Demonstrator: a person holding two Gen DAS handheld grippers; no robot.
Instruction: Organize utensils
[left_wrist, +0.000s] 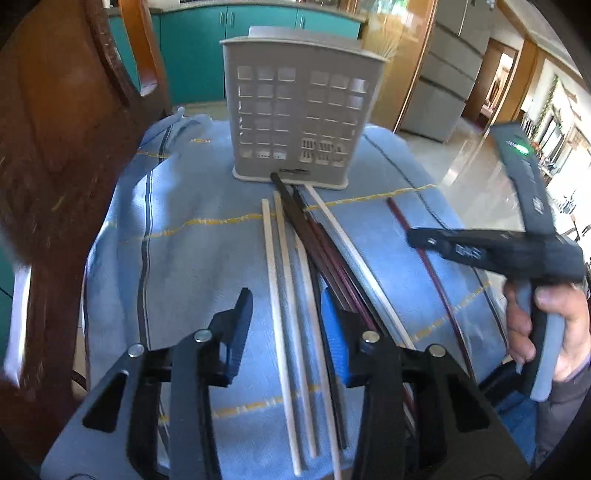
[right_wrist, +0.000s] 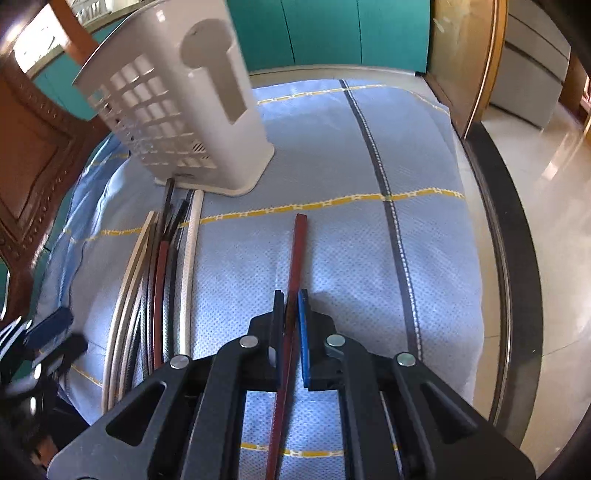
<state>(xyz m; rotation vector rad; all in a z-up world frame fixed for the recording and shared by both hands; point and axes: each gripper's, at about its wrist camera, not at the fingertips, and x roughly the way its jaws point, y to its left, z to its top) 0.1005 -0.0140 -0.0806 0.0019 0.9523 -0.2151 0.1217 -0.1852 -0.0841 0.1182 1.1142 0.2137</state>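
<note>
Right gripper (right_wrist: 291, 306) fingers pinch a red chopstick (right_wrist: 297, 251); left gripper (left_wrist: 284, 314) gapes near the holder (left_wrist: 295, 110).

A beige slotted utensil holder (left_wrist: 295, 110) is standing upright on the cloth. Pale, dark and red chopsticks (left_wrist: 295, 288) are lying bundled before its base. One red chopstick (right_wrist: 293, 280) is lying apart, to their right.

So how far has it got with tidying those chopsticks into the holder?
Barely started, it seems. The grey holder shows no chopsticks inside through its holes. The right gripper is closed on one red chopstick lying apart from the rest. The left gripper is open above the pile of chopsticks, which all remain on the blue cloth.
</note>
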